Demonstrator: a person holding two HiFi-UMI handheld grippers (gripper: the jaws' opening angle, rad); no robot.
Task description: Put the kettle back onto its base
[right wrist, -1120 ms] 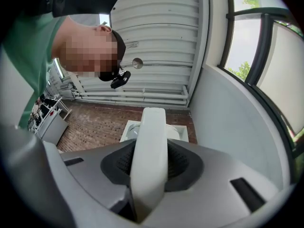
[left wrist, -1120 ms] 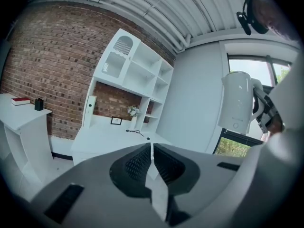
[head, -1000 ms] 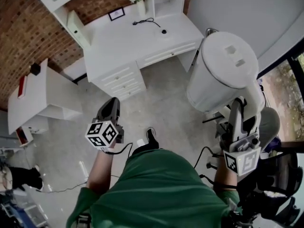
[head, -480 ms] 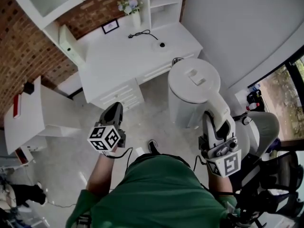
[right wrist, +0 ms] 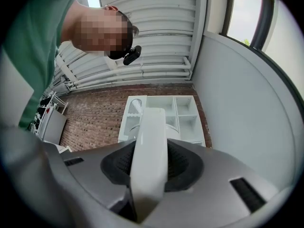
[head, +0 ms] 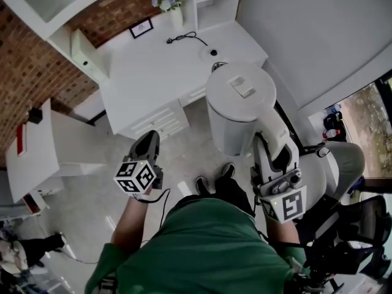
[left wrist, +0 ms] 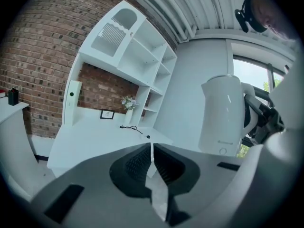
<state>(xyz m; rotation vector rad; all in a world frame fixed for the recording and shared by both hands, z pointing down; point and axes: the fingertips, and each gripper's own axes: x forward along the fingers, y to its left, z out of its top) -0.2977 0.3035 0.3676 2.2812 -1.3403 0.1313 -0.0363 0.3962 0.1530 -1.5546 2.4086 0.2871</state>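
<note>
In the head view the white kettle (head: 237,100) hangs in the air in front of the white desk (head: 147,72), carried by its handle (head: 270,125). My right gripper (head: 273,147) is shut on that handle (right wrist: 148,160), which fills the space between its pads. On the desk's right end lies the round base (head: 213,52) with a dark centre and a black cord (head: 184,38); the kettle is near it and apart from it. My left gripper (head: 147,138) is held low to the left, its jaws shut (left wrist: 152,153) on nothing. The kettle (left wrist: 223,115) shows at that view's right.
The desk has drawers (head: 156,121), a shelf unit (head: 211,2), a flower vase (head: 174,11) and a small picture frame (head: 141,27) against a brick wall. A white side table (head: 43,146) stands at the left, an office chair (head: 343,170) at the right. The person's feet (head: 214,182) are below the kettle.
The right gripper has carried the kettle leftward and closer to the desk's right end. The left gripper has stayed about where it was.
</note>
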